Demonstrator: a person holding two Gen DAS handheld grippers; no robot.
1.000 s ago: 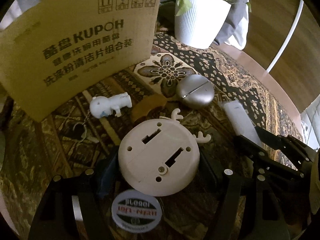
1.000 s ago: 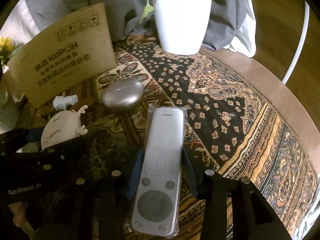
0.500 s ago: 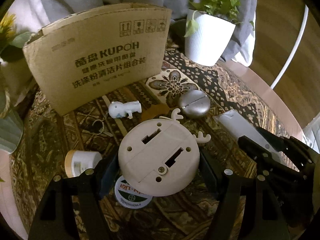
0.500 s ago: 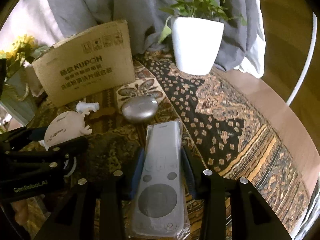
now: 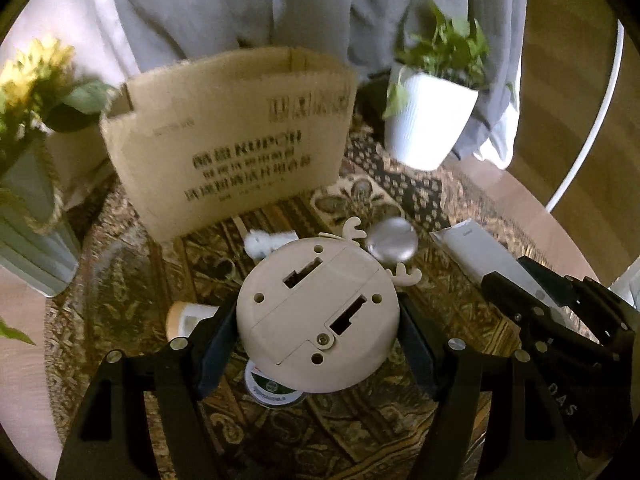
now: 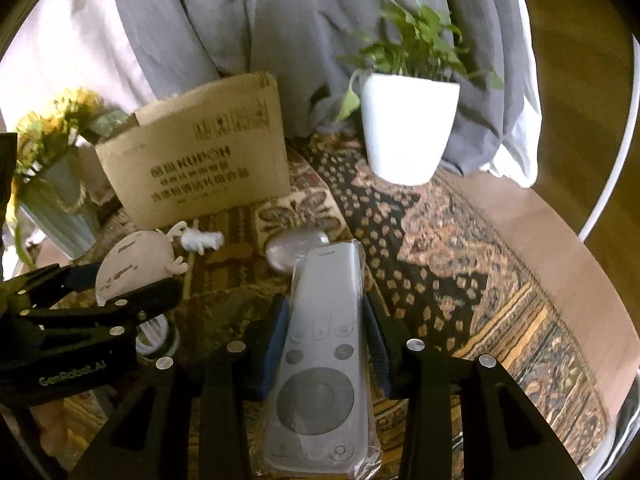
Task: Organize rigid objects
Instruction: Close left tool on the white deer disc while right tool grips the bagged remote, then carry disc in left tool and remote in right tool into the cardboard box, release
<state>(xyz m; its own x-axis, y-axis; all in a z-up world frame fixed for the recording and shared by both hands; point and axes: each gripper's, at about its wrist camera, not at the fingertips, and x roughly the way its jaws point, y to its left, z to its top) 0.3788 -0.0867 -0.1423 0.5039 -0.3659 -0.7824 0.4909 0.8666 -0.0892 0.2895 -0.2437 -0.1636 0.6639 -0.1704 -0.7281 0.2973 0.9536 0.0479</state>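
Patterned rug (image 6: 460,248) below, left gripper (image 5: 318,320) clamps the antlered round gadget (image 5: 318,312) aloft, right gripper (image 6: 324,344) pinches the plastic-wrapped remote (image 6: 320,360), whose slick wrap could let it slide free before the cardboard box (image 5: 232,140).

A home, likely a living room: round wooden surface (image 6: 560,264) draped with an ornate patterned brown-and-gold cloth (image 6: 460,248). Far right, a leafy green plant in a ribbed white pot (image 6: 408,132); far left, yellow flowers in a pale green ribbed vase (image 5: 28,216). Grey curtain fabric (image 6: 280,20) behind, wooden flooring (image 5: 572,80) beyond.
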